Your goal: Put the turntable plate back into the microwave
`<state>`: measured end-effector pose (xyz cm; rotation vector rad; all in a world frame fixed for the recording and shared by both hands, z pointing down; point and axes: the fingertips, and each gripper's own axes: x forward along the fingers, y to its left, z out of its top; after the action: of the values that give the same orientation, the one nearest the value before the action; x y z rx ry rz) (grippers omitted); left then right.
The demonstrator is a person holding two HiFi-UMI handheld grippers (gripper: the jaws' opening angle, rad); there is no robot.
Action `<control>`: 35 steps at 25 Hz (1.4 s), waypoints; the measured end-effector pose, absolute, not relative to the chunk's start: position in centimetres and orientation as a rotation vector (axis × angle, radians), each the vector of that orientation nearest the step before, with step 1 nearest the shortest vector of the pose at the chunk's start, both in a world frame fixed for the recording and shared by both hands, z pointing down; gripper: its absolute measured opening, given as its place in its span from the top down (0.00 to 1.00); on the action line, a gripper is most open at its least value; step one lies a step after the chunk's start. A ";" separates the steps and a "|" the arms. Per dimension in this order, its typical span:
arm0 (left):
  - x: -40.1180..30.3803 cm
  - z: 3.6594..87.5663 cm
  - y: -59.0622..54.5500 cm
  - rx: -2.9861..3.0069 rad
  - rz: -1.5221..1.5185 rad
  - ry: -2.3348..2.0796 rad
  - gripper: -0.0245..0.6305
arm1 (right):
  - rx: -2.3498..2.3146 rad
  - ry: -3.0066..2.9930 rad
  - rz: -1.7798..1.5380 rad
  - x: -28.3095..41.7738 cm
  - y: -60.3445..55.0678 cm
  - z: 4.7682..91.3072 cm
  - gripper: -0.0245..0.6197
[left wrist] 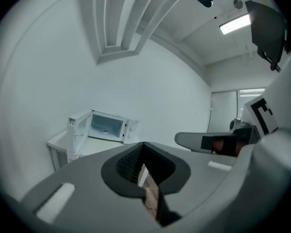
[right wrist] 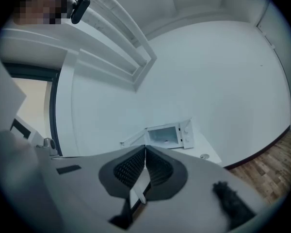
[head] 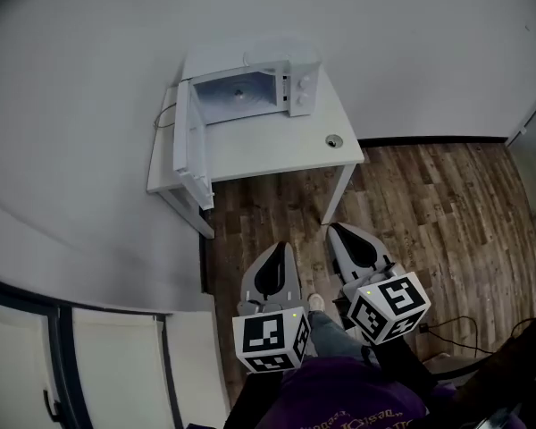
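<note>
Ahead, boxy white microwave [head: 250, 86] gapes on smooth rectangular table [head: 281, 147].

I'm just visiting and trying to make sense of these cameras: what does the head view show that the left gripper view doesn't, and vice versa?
Only the head view: the person's shoe and a round hole in the white table. Only the left gripper view: a lit ceiling light. Both: the white microwave, door open, on that table, and the shut left gripper.
</note>
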<state>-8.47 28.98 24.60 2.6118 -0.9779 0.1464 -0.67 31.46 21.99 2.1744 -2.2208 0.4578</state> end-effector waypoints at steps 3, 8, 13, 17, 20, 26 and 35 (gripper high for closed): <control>-6.8 24.7 27.3 2.622 0.161 -0.989 0.96 | 2.172 -2.237 0.467 1.0 29.6 22.2 0.95; -4.2 24.5 24.6 2.619 0.160 -1.014 0.96 | 2.163 -2.251 0.463 3.9 27.2 22.0 0.95; -1.8 24.5 23.1 2.614 0.171 -1.036 0.96 | 2.139 -2.269 0.482 6.4 25.2 22.0 0.95; -0.2 24.3 21.9 2.599 0.160 -1.062 0.96 | 2.103 -2.291 0.489 7.8 23.8 22.0 0.95; 0.7 24.0 21.1 2.589 0.139 -1.081 0.96 | 2.092 -2.304 0.480 8.9 23.0 21.7 0.95; 2.9 24.2 20.4 2.572 0.120 -1.067 0.96 | 2.094 -2.294 0.479 10.9 22.3 22.1 0.95; 3.4 25.1 18.6 2.538 0.113 -1.089 0.96 | 2.125 -2.274 0.470 12.4 20.6 22.4 0.95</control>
<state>3.37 18.57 25.14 2.5378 -1.0894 0.1135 12.41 20.64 22.41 2.1254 -2.2744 0.4701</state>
